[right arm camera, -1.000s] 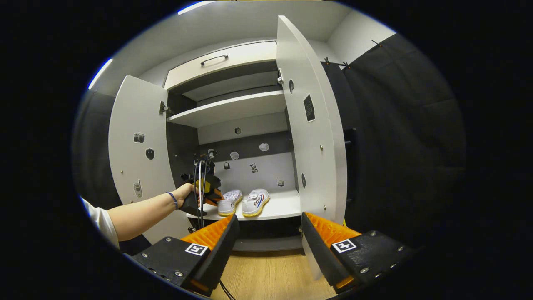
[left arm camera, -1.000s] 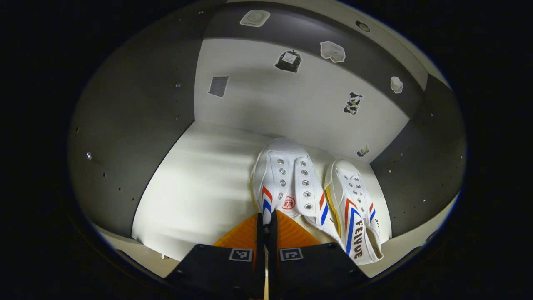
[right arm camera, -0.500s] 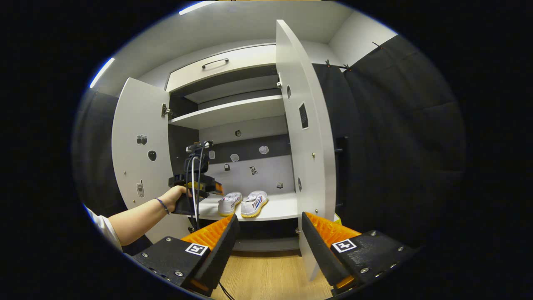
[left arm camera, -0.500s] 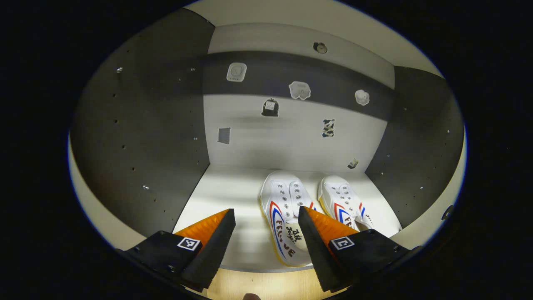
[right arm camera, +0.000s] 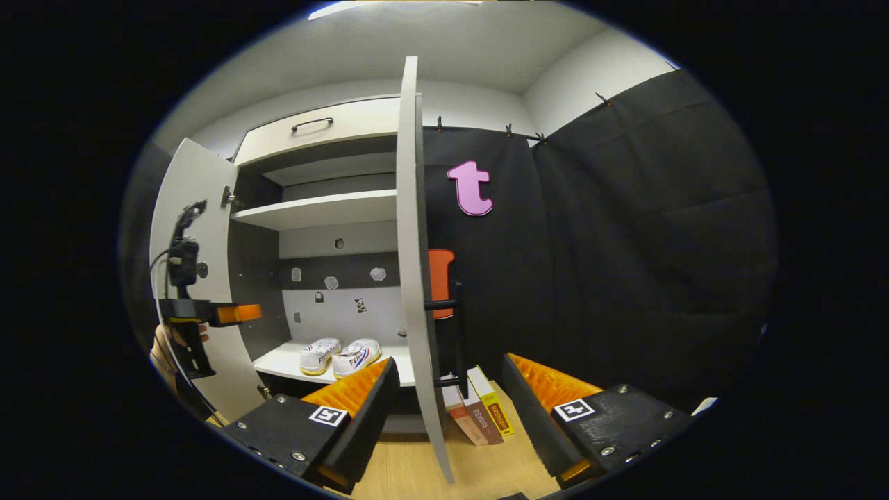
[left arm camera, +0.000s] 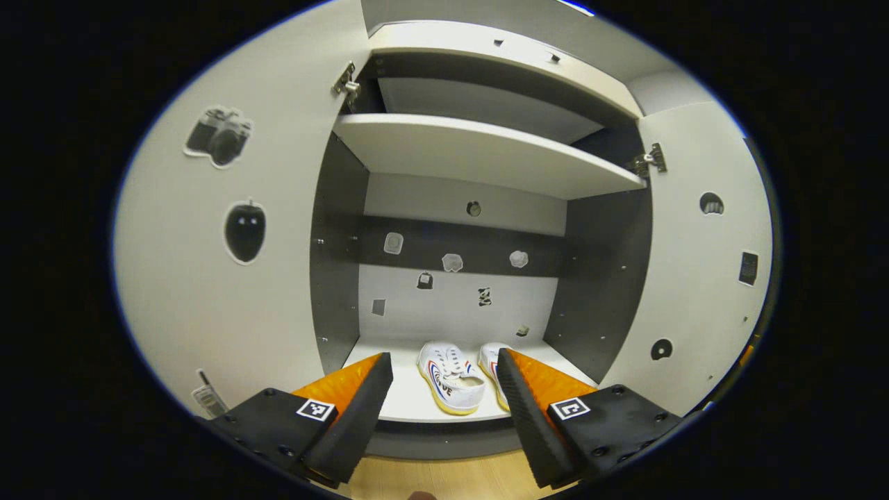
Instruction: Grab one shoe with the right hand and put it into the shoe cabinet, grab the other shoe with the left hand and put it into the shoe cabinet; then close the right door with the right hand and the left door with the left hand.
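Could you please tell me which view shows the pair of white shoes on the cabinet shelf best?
The left gripper view: the pair of shoes sits near and central, partly behind a finger. The right gripper view shows them smaller, off to the side.

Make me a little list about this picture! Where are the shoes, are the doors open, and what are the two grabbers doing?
shoes: two white shoes side by side on the lower shelf of the shoe cabinet
left door: open
right door: open, seen edge-on in the right gripper view
upper shelf: nothing seen on it
left gripper: open, holding nothing, facing the cabinet
right gripper: open, holding nothing, near the right door's edge
beside cabinet: a few books on the floor
left to do: close both doors
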Action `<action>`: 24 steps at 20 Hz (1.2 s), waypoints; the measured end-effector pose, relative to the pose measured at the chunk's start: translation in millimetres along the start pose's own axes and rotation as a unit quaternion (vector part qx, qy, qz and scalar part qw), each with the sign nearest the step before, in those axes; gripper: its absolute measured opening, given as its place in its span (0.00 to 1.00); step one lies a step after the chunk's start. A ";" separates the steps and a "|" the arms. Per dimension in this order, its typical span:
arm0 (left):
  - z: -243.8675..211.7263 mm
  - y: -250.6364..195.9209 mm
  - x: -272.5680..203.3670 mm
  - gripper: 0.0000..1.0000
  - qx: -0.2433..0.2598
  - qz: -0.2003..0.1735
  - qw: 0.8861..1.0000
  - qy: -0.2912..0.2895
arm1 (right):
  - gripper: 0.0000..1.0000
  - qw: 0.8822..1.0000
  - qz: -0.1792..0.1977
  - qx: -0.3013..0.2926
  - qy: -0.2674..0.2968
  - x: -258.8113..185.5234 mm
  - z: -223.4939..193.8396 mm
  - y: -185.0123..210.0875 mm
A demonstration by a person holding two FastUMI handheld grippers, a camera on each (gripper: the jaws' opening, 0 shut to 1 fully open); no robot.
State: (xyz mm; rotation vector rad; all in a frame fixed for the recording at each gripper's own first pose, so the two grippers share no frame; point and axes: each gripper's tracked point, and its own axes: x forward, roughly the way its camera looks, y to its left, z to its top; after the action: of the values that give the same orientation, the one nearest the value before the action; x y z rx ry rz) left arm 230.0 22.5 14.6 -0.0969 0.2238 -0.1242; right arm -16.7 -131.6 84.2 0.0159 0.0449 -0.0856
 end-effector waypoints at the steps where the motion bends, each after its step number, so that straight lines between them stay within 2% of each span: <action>1: -0.5 0.2 -18.6 0.96 0.000 0.001 1.000 -0.006 | 0.92 1.000 -0.009 -0.002 -0.002 2.9 0.6 -8.7; 6: -4.6 7.9 -93.4 0.97 0.013 0.010 1.000 -0.025 | 0.92 0.999 -0.030 -0.012 0.008 21.5 -7.0 -34.0; 8: -5.9 14.4 -114.5 0.96 0.012 0.012 0.999 -0.031 | 0.92 1.000 -0.021 -0.017 0.013 28.6 -10.0 -29.8; 12: -11.3 34.5 -147.0 0.96 -0.012 0.042 0.999 -0.033 | 0.92 1.000 0.000 -0.027 0.014 32.0 -9.6 -24.2; 14: -10.6 36.7 -152.5 0.96 -0.024 0.043 0.998 -0.031 | 0.91 0.999 0.014 -0.041 0.017 34.2 -10.3 -15.6; 16: -16.6 22.8 -158.9 0.97 -0.024 0.037 0.998 -0.035 | 0.83 0.997 0.029 -0.065 0.012 31.7 -9.4 -2.9; 17: -14.1 22.8 -160.2 0.99 -0.019 0.037 0.998 -0.038 | 0.75 0.997 0.037 -0.069 0.009 29.2 -9.3 3.4; 19: -12.3 22.7 -162.5 0.97 -0.007 0.040 0.998 -0.042 | 0.65 0.997 0.064 -0.051 0.012 30.2 -11.8 23.1; 22: -9.6 23.0 -165.8 0.97 0.003 0.040 0.998 -0.050 | 0.64 0.993 0.114 -0.023 0.015 30.9 -17.5 60.6; 23: -7.1 26.2 -167.8 0.94 0.005 0.042 0.998 -0.053 | 0.73 0.993 0.116 -0.021 0.011 34.6 -16.7 67.4; 24: -6.0 28.3 -169.6 0.97 0.006 0.043 0.997 -0.057 | 0.65 0.992 0.127 -0.018 0.011 37.6 -17.3 76.7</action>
State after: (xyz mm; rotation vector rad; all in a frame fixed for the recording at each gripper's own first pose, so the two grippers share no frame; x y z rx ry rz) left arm 67.7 72.6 42.1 -0.0820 0.1132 -0.0333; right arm 26.6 -58.0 66.3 -0.0128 0.0663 0.1702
